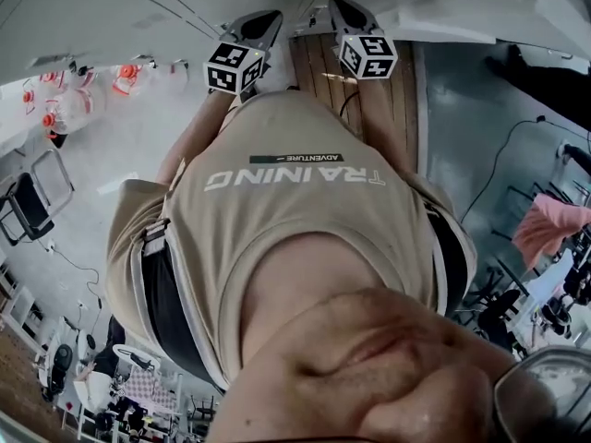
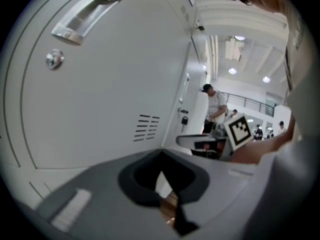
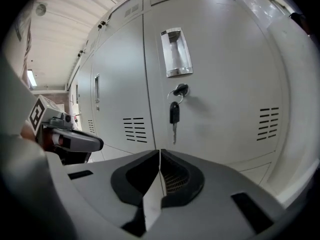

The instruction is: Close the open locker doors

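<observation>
In the right gripper view a row of white locker doors stands close ahead. The nearest door (image 3: 210, 84) lies flush, with a recessed handle (image 3: 176, 51) and a key (image 3: 174, 115) hanging in its lock. My right gripper (image 3: 160, 156) is shut and empty, a short way off that door. In the left gripper view another white door (image 2: 110, 84) with a handle (image 2: 85, 16) and a round lock (image 2: 54, 59) fills the left side. My left gripper (image 2: 161, 170) is shut with nothing in it. In the head view both grippers (image 1: 263, 21) (image 1: 346, 9) are held side by side in front of the person's beige shirt.
Vent slots (image 3: 268, 124) mark the lower part of each door. A wooden floor strip (image 1: 323, 72) runs under the grippers. Far behind, a person in white (image 2: 215, 109) stands at a table. Chairs (image 1: 32, 197) and red-and-white bottles (image 1: 69, 100) stand at the room's edge.
</observation>
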The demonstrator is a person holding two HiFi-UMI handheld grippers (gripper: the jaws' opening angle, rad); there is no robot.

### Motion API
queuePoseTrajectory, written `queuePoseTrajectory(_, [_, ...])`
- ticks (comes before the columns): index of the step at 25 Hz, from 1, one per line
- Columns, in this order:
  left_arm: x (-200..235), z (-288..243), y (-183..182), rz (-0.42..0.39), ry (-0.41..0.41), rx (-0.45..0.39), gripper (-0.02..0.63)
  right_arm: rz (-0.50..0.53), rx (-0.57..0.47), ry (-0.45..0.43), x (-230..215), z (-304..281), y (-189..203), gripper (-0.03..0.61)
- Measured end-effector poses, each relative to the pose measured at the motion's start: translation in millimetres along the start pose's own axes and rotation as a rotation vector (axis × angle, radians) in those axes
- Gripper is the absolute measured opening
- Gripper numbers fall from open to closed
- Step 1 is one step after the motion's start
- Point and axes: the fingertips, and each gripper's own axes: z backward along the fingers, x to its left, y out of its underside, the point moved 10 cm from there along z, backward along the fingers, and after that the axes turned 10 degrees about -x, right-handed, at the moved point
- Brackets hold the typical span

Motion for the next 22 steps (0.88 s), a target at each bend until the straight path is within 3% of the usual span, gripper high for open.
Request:
queuePoseTrajectory(4, [4.9,25.1,9.9,0.025,-0.051,-0.005,-0.002,-0.016,0.03,-0.044,25.2,14.4,13.0,0.015])
queuePoseTrajectory(12, [17.1,57.7,-0.8,0.003,-0.112,-0.058,-0.002,-0.056,0.011,-0.149,71.7,26.6,2.3,0.014])
queuePoseTrajectory(22, [26.6,94.8,-56.6,-0.075,-0.194,-0.181,-0.002,0.082,-0.082,-0.262,117.8,9.0,-61.1,0.014])
